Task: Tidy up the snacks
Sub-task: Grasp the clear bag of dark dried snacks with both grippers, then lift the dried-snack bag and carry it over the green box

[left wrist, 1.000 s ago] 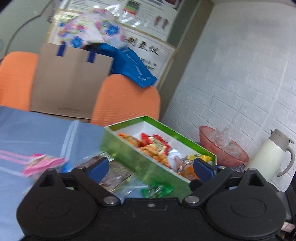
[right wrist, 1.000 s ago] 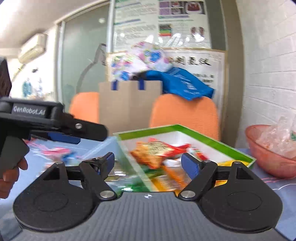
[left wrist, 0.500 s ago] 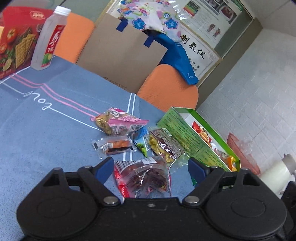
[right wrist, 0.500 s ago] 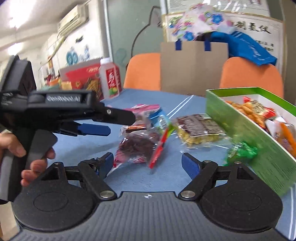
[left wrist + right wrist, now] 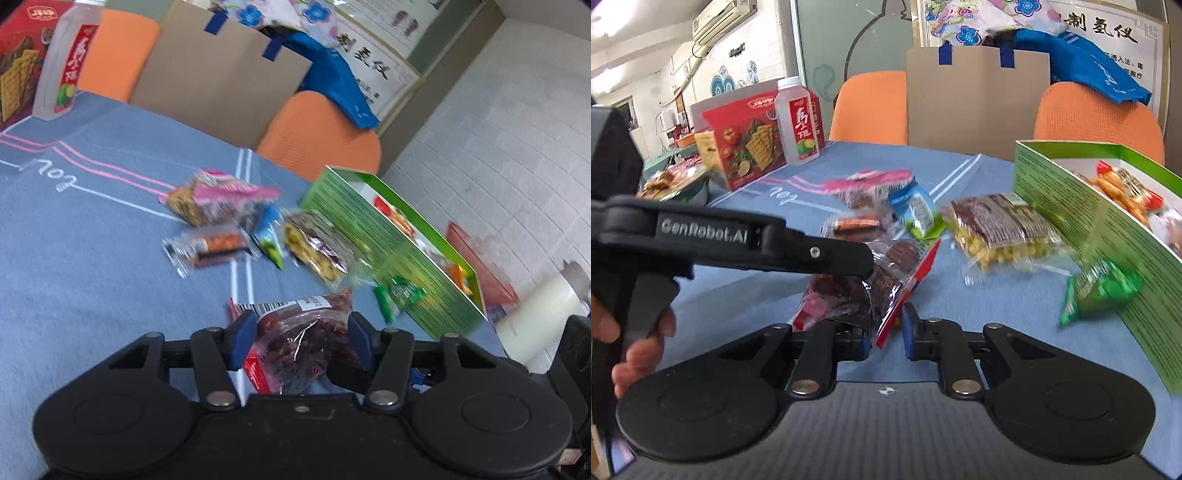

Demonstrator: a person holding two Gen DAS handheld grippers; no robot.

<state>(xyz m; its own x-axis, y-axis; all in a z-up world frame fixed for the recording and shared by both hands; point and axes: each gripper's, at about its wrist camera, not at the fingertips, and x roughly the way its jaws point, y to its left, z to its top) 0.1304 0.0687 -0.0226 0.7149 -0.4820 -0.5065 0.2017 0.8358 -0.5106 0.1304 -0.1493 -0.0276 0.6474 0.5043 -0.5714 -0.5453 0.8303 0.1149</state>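
Between the left gripper (image 5: 301,341) fingers, half closed, a bag of dried red fruit (image 5: 303,343) is pinched; the right gripper (image 5: 884,338) (nearly closed) grips its red edge.

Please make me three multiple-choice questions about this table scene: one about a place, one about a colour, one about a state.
1. Where does the green packet lie, relative to the green box?
A) inside it
B) on the cloth, beside its outer wall
C) on top of its rim

2. What colour is the bottle label, mainly?
A) red
B) blue
C) purple

3. How is the green box?
A) shut with a lid
B) open and empty
C) open, with snacks inside

Answers:
1 B, the packet lies on the cloth outside the wall.
2 A, the label is red.
3 C, snack packets show above the wall.
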